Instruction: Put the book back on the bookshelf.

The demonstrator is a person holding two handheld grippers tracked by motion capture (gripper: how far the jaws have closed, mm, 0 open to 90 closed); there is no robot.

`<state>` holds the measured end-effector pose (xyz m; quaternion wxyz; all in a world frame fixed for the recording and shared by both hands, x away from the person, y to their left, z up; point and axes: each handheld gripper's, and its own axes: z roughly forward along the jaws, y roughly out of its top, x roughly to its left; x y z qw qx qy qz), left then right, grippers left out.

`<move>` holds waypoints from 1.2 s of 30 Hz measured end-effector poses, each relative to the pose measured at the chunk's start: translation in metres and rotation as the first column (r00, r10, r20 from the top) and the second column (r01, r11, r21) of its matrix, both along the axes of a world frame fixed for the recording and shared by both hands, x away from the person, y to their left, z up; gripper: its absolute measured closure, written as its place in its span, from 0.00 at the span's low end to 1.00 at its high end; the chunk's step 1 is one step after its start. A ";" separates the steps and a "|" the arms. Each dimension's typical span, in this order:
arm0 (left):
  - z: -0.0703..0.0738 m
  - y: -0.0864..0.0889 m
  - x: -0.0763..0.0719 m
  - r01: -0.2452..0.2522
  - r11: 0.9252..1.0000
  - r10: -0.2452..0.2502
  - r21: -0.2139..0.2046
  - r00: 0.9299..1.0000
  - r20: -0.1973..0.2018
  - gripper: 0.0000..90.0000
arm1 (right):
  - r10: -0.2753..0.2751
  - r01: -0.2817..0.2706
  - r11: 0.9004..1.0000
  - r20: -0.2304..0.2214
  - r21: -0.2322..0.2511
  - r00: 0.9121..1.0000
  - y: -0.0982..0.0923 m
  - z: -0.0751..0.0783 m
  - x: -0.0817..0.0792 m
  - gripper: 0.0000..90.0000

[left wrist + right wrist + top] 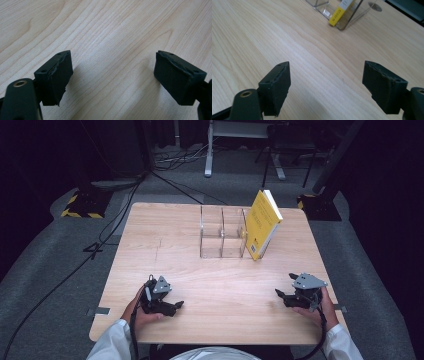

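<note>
Both of your grippers sit low at the near edge of the wooden table (165,250), nothing in either one.

Left gripper (176,306): jaws spread wide, only bare wood grain between the pads in the left gripper view (113,82). Holding nothing, touching nothing but maybe the table top; I can't tell whether the tips rest on it.

Right gripper (280,294): same story, jaws wide apart, empty. In the right gripper view (325,87) it points across the table toward the clear acrylic organizer (352,15), with the yellow book's (337,13) corner visible through the plastic.

Where the work piece is: the yellow book (262,225) stands tilted, leaning against the right-hand outer wall of the clear acrylic organizer (222,232). It looks outside the compartments, not in one. The organizer's slots look empty as far as I can see.

Progress, my read: nothing started on the book yet. It's untouched, and well apart from both grippers. If the job is to slot the book into the organizer, all of it is left: reach, grip the book, lift, line up over a compartment, lower, release.

Your right gripper is the nearer one to the book, and already open wide enough to look ready for the reach.
</note>
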<state>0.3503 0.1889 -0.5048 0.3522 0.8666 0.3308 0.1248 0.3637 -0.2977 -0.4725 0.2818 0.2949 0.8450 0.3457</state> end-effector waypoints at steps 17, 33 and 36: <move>0.000 0.000 0.000 0.000 1.000 0.000 -0.001 1.000 -0.001 0.18 | -0.121 0.130 0.988 -0.105 0.084 0.987 -0.051 -0.026 -0.012 0.25; 0.000 0.000 0.000 -0.001 1.000 0.001 0.000 1.000 -0.002 0.18 | -0.213 0.251 0.956 -0.231 0.151 0.949 -0.083 -0.032 -0.011 0.21; 0.000 0.000 0.000 -0.001 1.000 0.001 0.000 1.000 -0.002 0.18 | -0.209 0.247 0.957 -0.230 0.151 0.950 -0.083 -0.032 -0.011 0.21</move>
